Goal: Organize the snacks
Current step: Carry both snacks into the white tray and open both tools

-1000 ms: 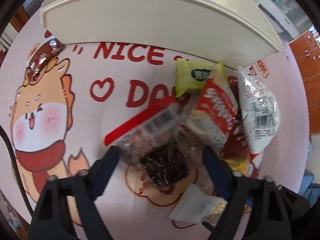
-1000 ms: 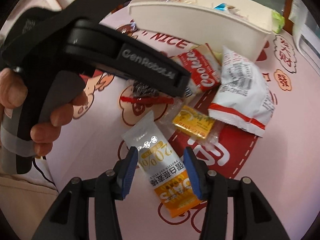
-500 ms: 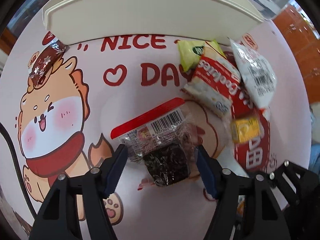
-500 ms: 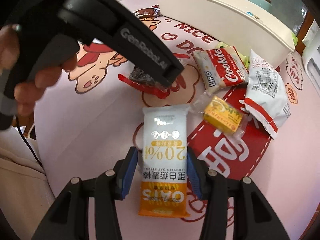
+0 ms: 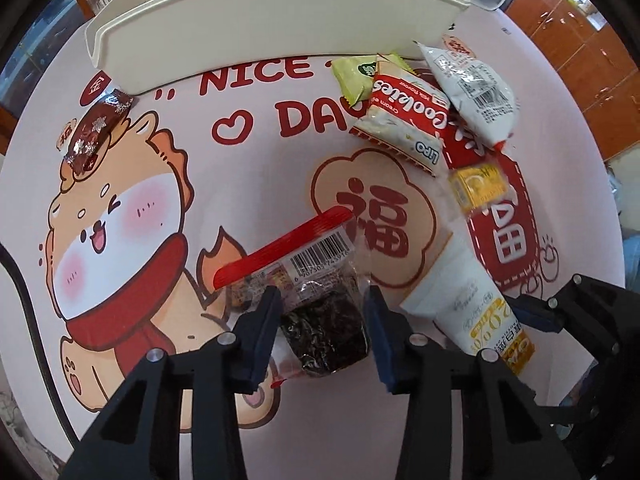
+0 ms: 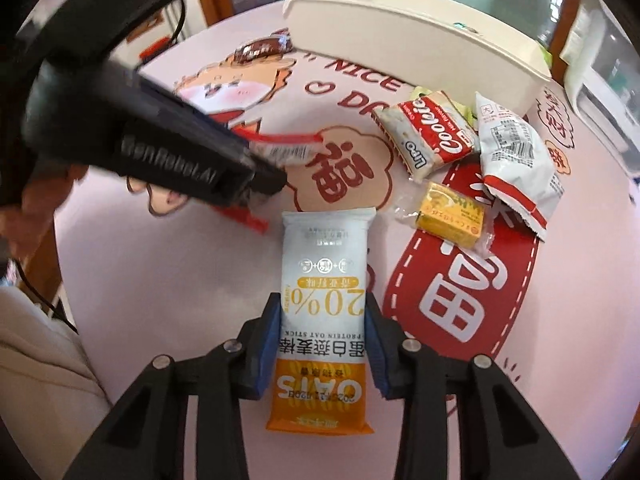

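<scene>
My left gripper (image 5: pixel 322 330) is shut on a clear packet with a red strip and dark contents (image 5: pixel 316 304), held over the mat. My right gripper (image 6: pixel 322 342) is shut on a white and orange oat bar (image 6: pixel 322 308); the bar also shows in the left wrist view (image 5: pixel 468 300). The left gripper's body (image 6: pixel 168 152) crosses the right wrist view. The cream tray (image 5: pixel 280 20) stands at the back of the mat and also shows in the right wrist view (image 6: pixel 412 40).
On the mat lie a red Cookies pack (image 5: pixel 404 120), a green packet (image 5: pixel 354 76), a white pouch (image 5: pixel 472 88), a yellow wrapped cube (image 5: pixel 478 186) and a brown wrapped candy (image 5: pixel 96 130) at the left. A white appliance (image 6: pixel 600 88) stands far right.
Both grippers have closed onto their snacks and pulled back from the pile. The red-strip packet and the oat bar have moved with them, away from the Cookies pack.
</scene>
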A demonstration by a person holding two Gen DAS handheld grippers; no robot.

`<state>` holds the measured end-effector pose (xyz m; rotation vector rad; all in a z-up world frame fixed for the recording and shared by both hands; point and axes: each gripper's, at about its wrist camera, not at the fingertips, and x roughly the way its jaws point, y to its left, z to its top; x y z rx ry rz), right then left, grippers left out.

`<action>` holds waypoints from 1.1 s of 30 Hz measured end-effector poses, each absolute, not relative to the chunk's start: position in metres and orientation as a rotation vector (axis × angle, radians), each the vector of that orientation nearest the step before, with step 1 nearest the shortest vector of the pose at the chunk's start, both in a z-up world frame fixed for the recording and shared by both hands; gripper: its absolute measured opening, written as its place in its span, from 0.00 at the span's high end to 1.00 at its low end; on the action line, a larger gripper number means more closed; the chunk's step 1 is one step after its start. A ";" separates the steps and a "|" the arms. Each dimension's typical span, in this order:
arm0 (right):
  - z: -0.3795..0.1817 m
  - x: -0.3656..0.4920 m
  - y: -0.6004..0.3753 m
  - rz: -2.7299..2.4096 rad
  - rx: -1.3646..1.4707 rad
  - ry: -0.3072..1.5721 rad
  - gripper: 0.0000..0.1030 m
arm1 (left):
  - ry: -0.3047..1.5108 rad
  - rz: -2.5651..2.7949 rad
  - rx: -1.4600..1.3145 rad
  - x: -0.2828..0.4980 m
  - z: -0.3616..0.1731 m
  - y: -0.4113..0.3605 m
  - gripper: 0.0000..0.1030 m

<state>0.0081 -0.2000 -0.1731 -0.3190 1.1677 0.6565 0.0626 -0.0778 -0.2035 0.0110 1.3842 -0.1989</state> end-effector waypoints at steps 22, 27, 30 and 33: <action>-0.133 0.034 -0.180 0.586 -0.173 1.075 0.63 | 1.329 -0.239 -0.102 0.067 -0.162 0.007 0.97; -0.130 0.035 -0.171 0.603 -0.164 1.080 0.63 | 1.337 -0.238 -0.027 0.071 -0.168 0.001 0.25; -0.132 0.036 -0.165 0.612 -0.154 1.090 0.63 | 1.351 -0.231 0.017 0.076 -0.180 0.001 0.25; -0.134 0.036 -0.162 0.616 -0.141 1.100 0.63 | 1.397 -0.221 0.032 0.079 -0.196 0.004 0.25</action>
